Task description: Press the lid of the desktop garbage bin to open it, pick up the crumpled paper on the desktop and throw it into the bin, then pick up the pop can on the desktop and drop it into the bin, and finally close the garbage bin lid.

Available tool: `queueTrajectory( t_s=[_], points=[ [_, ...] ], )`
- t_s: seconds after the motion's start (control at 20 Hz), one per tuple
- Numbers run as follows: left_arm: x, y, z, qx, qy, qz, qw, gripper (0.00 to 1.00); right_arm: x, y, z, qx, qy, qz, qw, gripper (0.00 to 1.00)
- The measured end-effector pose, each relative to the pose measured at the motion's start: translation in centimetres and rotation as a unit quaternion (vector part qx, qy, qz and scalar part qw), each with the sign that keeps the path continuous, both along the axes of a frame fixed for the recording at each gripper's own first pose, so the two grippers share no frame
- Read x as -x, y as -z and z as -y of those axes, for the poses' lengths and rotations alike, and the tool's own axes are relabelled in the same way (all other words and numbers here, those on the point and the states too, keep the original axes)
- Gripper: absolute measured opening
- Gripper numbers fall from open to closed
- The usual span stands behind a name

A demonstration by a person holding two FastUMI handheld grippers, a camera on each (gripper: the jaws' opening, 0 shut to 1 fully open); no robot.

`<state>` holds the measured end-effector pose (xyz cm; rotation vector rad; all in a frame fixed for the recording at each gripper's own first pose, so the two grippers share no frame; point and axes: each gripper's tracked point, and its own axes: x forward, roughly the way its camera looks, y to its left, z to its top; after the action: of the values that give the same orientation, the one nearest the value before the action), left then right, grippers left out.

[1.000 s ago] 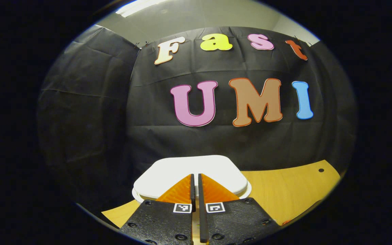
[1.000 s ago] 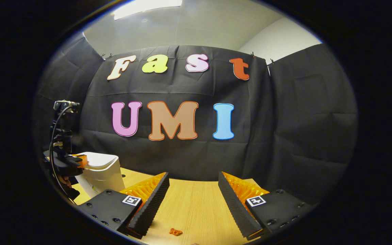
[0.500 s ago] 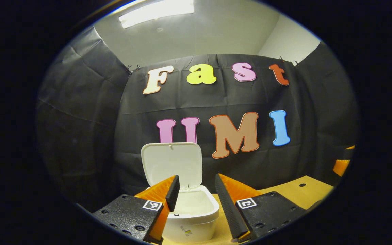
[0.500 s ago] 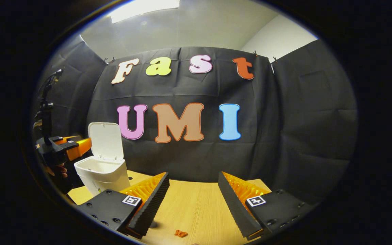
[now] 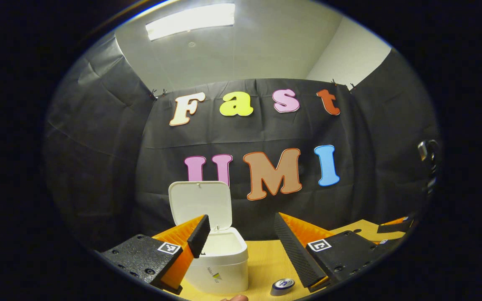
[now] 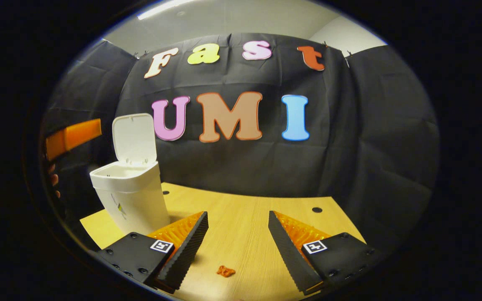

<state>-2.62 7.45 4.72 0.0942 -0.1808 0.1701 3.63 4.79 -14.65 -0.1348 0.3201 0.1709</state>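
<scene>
The white desktop bin (image 5: 220, 267) stands on the wooden table with its lid (image 5: 200, 204) swung up and upright. My left gripper (image 5: 241, 238) is open, drawn back from the bin, with nothing between its fingers. The bin sits behind its left finger. A pop can (image 5: 283, 286) lies on the table just below its right finger. In the right gripper view the bin (image 6: 132, 200) stands at the left with its lid (image 6: 134, 138) raised. My right gripper (image 6: 237, 225) hangs open over bare table, holding nothing. A small orange scrap (image 6: 226, 271) lies between its fingers on the table.
The left gripper (image 6: 73, 136) and the hand (image 6: 52, 180) holding it show beside the bin at the far left of the right gripper view. The right gripper (image 5: 393, 225) sits at the far right of the left gripper view. The table (image 6: 245, 209) has small holes (image 6: 317, 209) near the back.
A second ago my left gripper was shut and pressed on the closed lid. The lid has sprung up; the left gripper has backed away and opened. The right gripper tilted down towards the table.
</scene>
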Motion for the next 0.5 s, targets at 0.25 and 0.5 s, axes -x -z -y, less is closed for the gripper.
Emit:
queueTrajectory(
  t_s=[0.25, 0.5],
  points=[
    [1.1, 0.6, -1.3, -0.007, -0.021, -0.014, 1.0, 0.94, -0.8, 9.6, 0.5, 0.047, -0.011, -0.102, 0.994, 0.97],
    [1.9, 2.1, -3.0, -0.015, -0.047, -0.045, 0.998, 0.94, -0.8, 15.3, 0.3, 0.067, -0.021, -0.158, 0.985, 0.98]
  ],
)
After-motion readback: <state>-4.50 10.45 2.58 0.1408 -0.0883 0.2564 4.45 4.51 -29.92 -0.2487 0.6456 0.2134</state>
